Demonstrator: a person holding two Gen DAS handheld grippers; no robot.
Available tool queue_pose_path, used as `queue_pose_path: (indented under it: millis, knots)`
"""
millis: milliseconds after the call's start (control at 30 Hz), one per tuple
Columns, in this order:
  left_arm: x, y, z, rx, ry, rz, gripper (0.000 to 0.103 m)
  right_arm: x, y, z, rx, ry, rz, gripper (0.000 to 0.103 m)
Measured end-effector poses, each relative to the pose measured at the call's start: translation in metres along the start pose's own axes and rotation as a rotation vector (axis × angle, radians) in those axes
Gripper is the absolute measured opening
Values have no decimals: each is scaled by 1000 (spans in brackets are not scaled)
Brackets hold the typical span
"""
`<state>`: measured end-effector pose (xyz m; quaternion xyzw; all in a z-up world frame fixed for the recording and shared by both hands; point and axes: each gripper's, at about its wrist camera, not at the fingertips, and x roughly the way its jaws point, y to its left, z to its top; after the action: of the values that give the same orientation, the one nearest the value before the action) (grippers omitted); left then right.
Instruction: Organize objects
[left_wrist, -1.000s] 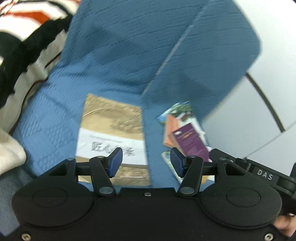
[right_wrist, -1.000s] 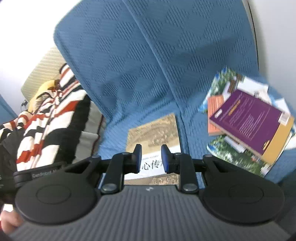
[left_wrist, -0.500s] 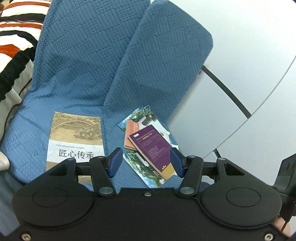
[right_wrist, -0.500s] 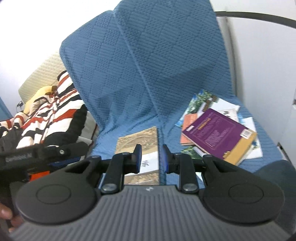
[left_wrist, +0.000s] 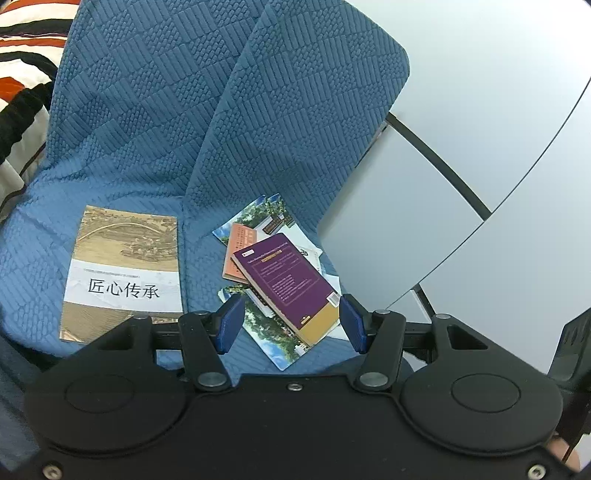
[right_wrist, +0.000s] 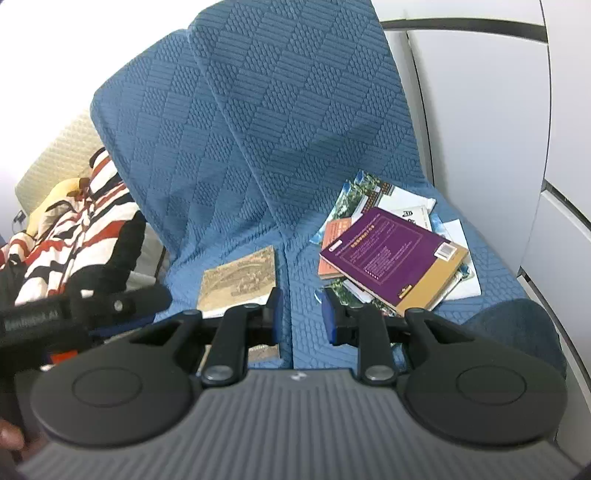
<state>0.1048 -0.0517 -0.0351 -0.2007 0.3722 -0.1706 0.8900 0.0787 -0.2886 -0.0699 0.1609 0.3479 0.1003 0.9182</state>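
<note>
Blue quilted sofa (left_wrist: 155, 122), white wall (left_wrist: 498, 92)

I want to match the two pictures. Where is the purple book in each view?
Left wrist view: the purple book lies on top of the messy pile, right of centre, just above the gap between the two blue pads.
Right wrist view: the purple book is on the right, on top of the same pile, above the right blue pad.
Shared landmark: the tan book with the painted bridge, flat on the seat cushion to its left.
</note>
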Motion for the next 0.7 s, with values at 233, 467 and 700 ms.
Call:
queue_pose_path:
  millis: [233, 467, 700]
  knots:
    - [20, -2, 0, -12, 15, 12, 54, 2, -21, -1, 19, -10, -45, 27]
    - [47, -12, -2, 3, 50, -10, 54, 7, -44, 2, 41, -6, -81, 27]
    - [90, -21, -6, 35, 111, -17, 55, 19, -70, 1, 75, -3, -131, 27]
